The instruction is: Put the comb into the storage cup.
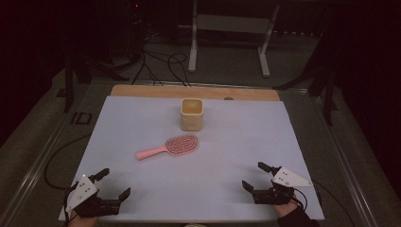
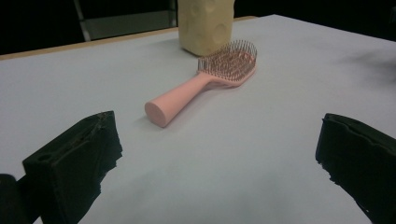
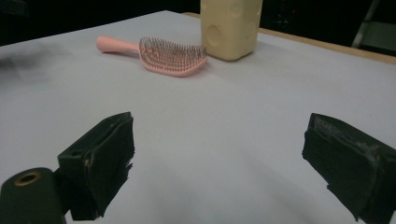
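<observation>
A pink hairbrush [image 1: 169,146] lies bristles up near the middle of the white mat, its handle pointing left. Just behind it stands a cream square cup [image 1: 192,114], upright and open-topped. My left gripper [image 1: 113,182] rests at the front left corner of the mat, open with nothing between its jaws. My right gripper [image 1: 256,176] sits at the front right, also open and empty. In the left gripper view the hairbrush [image 2: 201,86] lies ahead with its handle end nearest, the cup [image 2: 205,23] behind it. From the right gripper view the hairbrush [image 3: 163,56] and cup [image 3: 230,27] are far ahead.
The white mat [image 1: 142,118] covers a wooden table whose far edge [image 1: 142,90] shows bare. Cables and a white frame stand [image 1: 227,28] lie on the dark floor beyond. A metal rail [image 1: 42,156] runs along the left side.
</observation>
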